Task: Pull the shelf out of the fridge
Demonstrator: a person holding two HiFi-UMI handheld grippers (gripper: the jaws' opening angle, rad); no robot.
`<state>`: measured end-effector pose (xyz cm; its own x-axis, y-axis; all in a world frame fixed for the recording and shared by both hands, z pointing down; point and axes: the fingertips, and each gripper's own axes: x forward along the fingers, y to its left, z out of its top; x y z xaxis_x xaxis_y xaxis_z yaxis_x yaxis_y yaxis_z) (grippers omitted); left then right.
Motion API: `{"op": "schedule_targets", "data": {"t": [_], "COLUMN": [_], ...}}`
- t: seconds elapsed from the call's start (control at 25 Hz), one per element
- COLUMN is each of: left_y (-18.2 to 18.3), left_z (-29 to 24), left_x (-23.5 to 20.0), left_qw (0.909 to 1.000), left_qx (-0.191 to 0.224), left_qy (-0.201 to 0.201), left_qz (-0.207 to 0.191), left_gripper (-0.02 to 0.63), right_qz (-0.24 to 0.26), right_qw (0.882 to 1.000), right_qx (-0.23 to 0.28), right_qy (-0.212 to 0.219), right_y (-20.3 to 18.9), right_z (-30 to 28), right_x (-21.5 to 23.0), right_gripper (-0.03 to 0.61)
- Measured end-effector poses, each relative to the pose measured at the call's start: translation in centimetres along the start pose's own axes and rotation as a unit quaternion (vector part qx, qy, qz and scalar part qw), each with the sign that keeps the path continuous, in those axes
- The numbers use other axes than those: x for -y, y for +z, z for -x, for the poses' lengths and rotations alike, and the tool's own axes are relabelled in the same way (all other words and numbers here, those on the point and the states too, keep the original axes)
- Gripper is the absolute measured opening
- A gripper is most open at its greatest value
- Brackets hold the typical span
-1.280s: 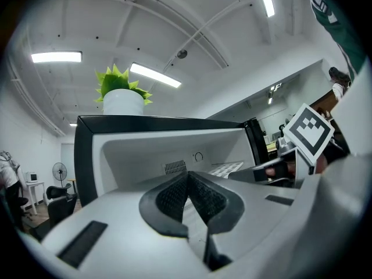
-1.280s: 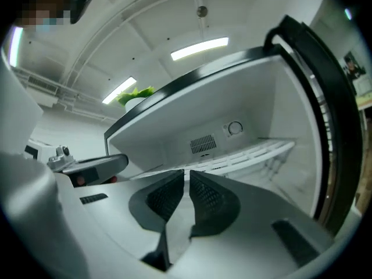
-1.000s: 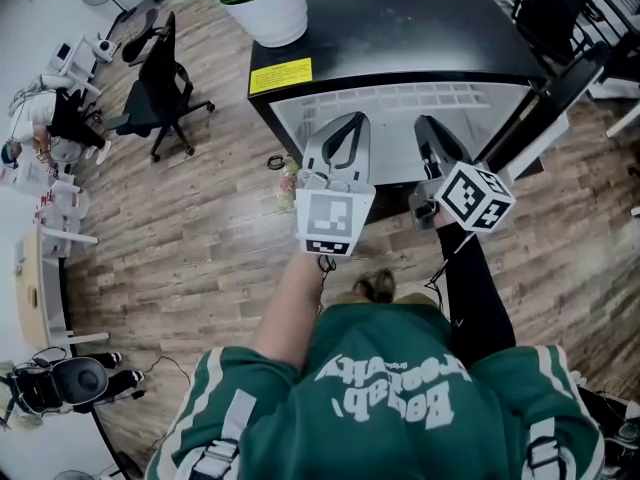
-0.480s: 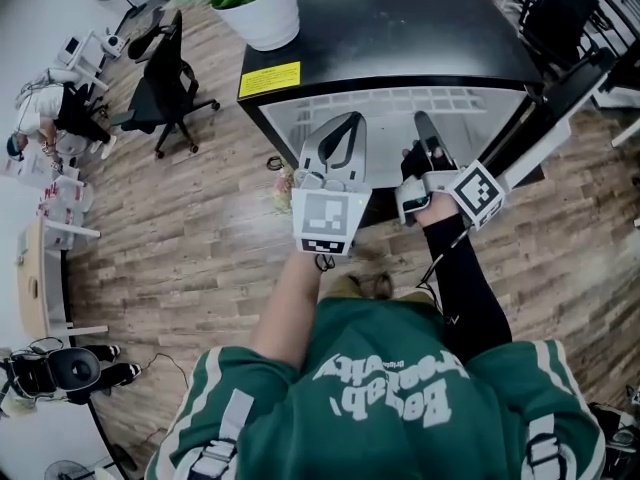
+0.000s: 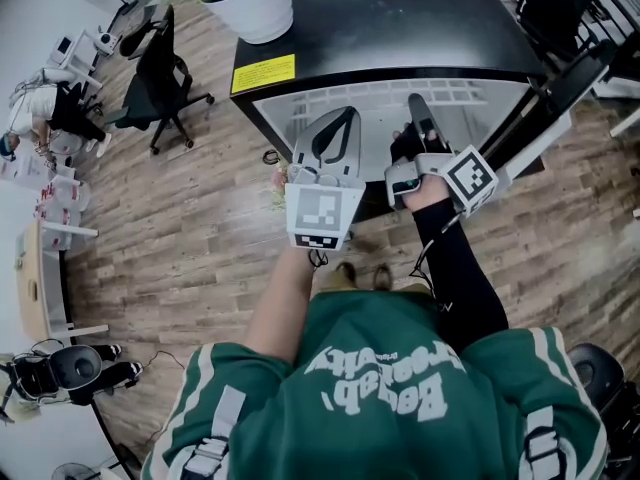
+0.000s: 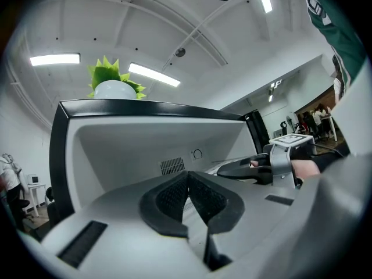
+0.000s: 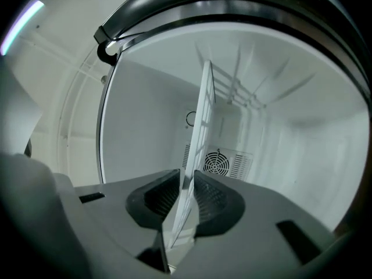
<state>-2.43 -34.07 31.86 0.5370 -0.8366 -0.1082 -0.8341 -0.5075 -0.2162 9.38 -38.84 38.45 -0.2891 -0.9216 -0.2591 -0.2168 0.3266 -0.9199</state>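
While we stood over the open fridge (image 5: 400, 18), both arms reached forward and down to its mouth, the left forearm (image 5: 285, 298) bare and the right in a black sleeve (image 5: 455, 268). Our left gripper (image 5: 338, 128) hung at the left part of the opening with its jaws tip to tip and nothing between them (image 6: 187, 176). Our right gripper (image 5: 420, 118) was rolled onto its side, so the shelf (image 7: 203, 115) stood edge-on in its view, and its jaws (image 7: 187, 185) were clamped on that white wire edge. From the head view we saw the shelf (image 5: 470, 93) lying across the white cavity under the black top, its front edge in the right claw. Inside we made out bare white walls (image 6: 133, 144) and a round fan vent (image 7: 216, 164) at the back. On the top stood a white pot (image 5: 262, 8) with a green plant at the left corner, a yellow label (image 5: 263, 73) just in front of it. The door (image 5: 545, 108) swung out to the right, close beside our right gripper. Wooden floor (image 5: 200, 238) lay open on our left, with a black chair (image 5: 160, 68) well apart.
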Motion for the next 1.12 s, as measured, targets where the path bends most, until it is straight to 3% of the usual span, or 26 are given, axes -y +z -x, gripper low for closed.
{"op": "schedule_targets", "data": {"t": [0.4,0.96,1.12], "left_y": [0.2,-0.2,-0.5], "left_z": [-0.9,-1.6,-1.8], "left_x": [-1.7,-2.4,-2.8], "left_qw": [1.0,0.9999,0.9999], "left_qx": [0.002,0.008,0.005], "left_qy": [-0.003,-0.004,0.002], "left_qz": [0.001,0.009,0.012], "left_gripper": [0.017,0.017,0.017], "right_qz": [-0.052,-0.059,-0.084], "right_qw": [0.998,0.995,0.993], "right_qx": [0.029,0.06,0.065], "right_qy": [-0.028,-0.054,-0.056], "right_y": [0.0,1.2,1.1], "right_z": [-2.7,-4.3,-4.6], "right_x": [1.1,2.2,2.8], "right_gripper": [0.081,0.077,0.11]}}
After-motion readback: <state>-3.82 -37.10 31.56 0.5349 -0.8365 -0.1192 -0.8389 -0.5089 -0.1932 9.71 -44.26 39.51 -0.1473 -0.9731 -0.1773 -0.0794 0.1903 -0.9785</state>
